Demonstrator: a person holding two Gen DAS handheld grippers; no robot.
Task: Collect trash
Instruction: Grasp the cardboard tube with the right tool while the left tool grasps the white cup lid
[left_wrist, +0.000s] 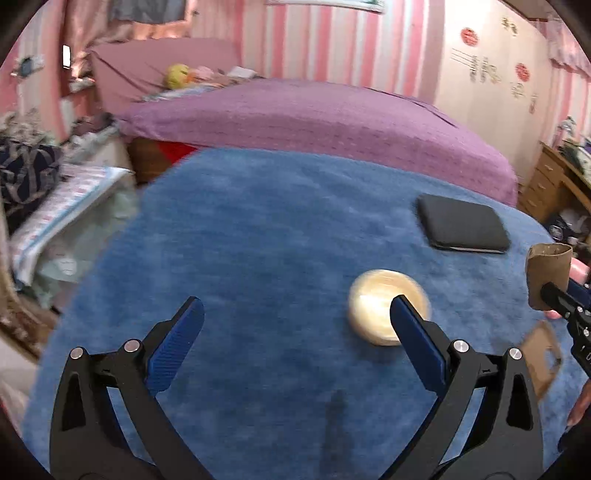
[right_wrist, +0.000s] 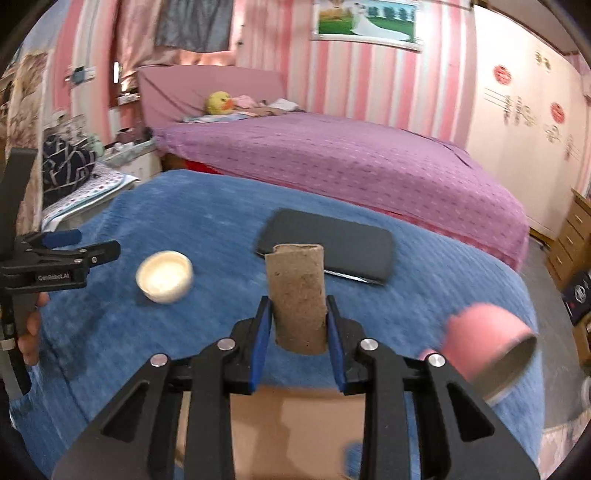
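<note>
The right tool (right_wrist: 298, 325) is clamped on a brown cardboard tube (right_wrist: 297, 295), its two blue pads (right_wrist: 263, 332) pressed against the tube's lower sides. The tube stands upright between them with its ragged top edge pointing toward 12 o'clock. In the left wrist view the same tube (left_wrist: 548, 275) shows at 3 o'clock at the frame's edge, held off the blue cloth by the right tool (left_wrist: 554, 295).

The left tool (left_wrist: 295, 317) is spread wide with nothing between its fingers (left_wrist: 413, 332). Its right finger overlaps a small cream-coloured round tub (left_wrist: 384, 306), which is blurred; whether they touch cannot be told. From the right wrist view the tub (right_wrist: 164, 277) sits on the blue cloth at 10 o'clock of the tube, just beside the left tool (right_wrist: 92, 251).

The counter (right_wrist: 443, 295) is covered in the blue cloth. A flat black case (right_wrist: 332, 251) lies on it at 12 o'clock behind the tube, and at 1 o'clock in the left wrist view (left_wrist: 461, 223). A pink cup (right_wrist: 484, 343) lies tipped on its side at 3 o'clock of the right tool, its open mouth facing 4 o'clock. A brown cardboard box (right_wrist: 295, 428) sits directly beneath the right tool at 6 o'clock. A bed with a purple cover (right_wrist: 351, 158) stands beyond the counter
</note>
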